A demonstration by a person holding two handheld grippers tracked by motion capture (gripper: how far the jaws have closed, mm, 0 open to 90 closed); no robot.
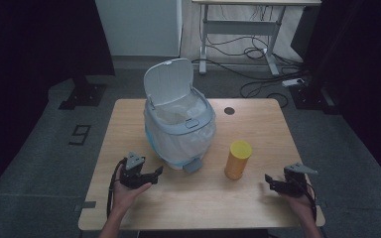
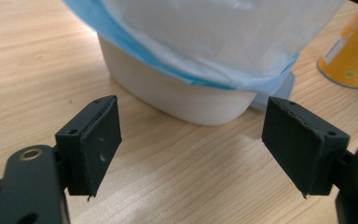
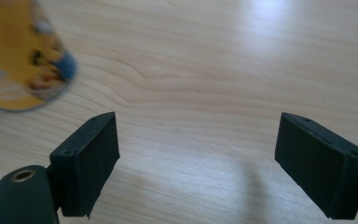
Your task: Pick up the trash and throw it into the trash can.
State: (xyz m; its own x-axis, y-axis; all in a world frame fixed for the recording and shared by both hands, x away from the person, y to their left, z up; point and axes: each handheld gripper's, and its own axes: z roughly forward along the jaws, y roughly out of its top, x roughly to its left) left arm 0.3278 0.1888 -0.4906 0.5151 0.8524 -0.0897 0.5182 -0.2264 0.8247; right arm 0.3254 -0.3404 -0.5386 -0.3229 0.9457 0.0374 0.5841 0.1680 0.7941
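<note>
The yellow can (image 1: 238,159) standing on the desk (image 1: 258,126) looks light, stiff and smooth, best pinched mid-body by the wide, empty right gripper (image 1: 269,182).

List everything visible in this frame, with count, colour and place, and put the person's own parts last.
Bin: one, white and pale blue with a liner bag, lid up, rear middle of the table.
Pedal: one, grey, at the bin's front foot.
Canister: one, yellow, upright, right of the bin.
Table: one, light wood, dark round hole near its far edge.
Desk: one, white frame, behind, cables on the floor beneath.
Floor number: one, black, left of the table.
Left claw: one, black, open, near the bin's base.
Right claw: one, black, open, right of the canister.
Hands: two, at the near edge.
</note>
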